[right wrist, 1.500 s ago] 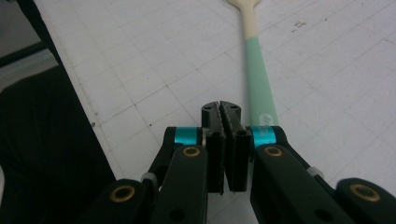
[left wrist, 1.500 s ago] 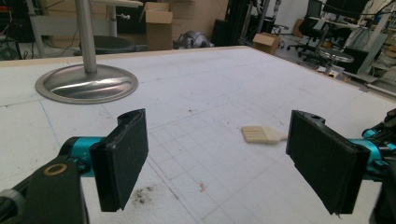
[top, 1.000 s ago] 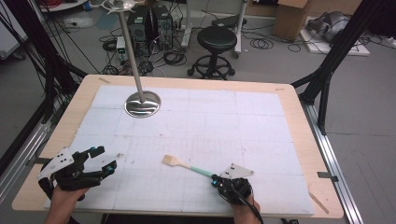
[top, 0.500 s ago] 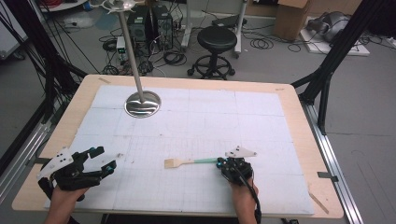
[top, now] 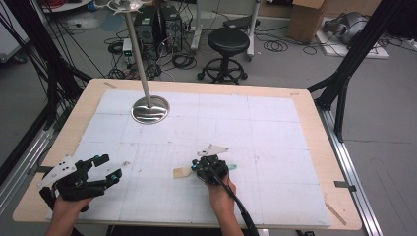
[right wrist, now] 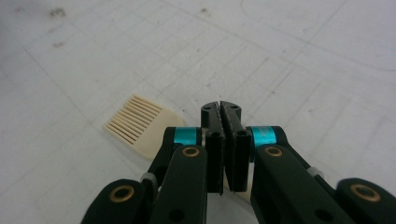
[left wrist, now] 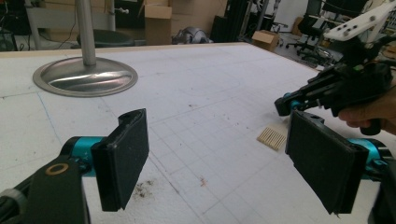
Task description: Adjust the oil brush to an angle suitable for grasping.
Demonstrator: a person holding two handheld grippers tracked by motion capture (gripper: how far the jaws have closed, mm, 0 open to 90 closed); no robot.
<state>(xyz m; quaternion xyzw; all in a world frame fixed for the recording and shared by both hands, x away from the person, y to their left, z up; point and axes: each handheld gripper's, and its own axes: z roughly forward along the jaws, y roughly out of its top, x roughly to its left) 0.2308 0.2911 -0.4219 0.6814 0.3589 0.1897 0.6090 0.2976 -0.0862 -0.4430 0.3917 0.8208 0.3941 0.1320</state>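
A brush with a cream bristle head [top: 181,172] [right wrist: 135,123] [left wrist: 272,137] and a green handle [top: 232,167] lies flat on the white mat, near the front middle. My right gripper [top: 195,167] [right wrist: 221,109] is shut, jaws pressed together, and hovers low over the brush's neck with its tips pointing left. Nothing shows between its pads; the handle's middle is hidden under it. The left gripper view shows this gripper [left wrist: 282,105] in a hand at the right. My left gripper [top: 109,167] [left wrist: 219,158] rests at the front left, open wide and empty.
A metal stand with a round base [top: 150,109] [left wrist: 85,77] and a tall pole rises at the back left of the mat. The wooden table edge [top: 196,86] runs behind it. A black stool [top: 227,42] stands on the floor beyond.
My right gripper has moved away from the front edge and leftward, onto the brush. The brush handle has swung from pointing front-right to lying level. The left gripper stayed still.
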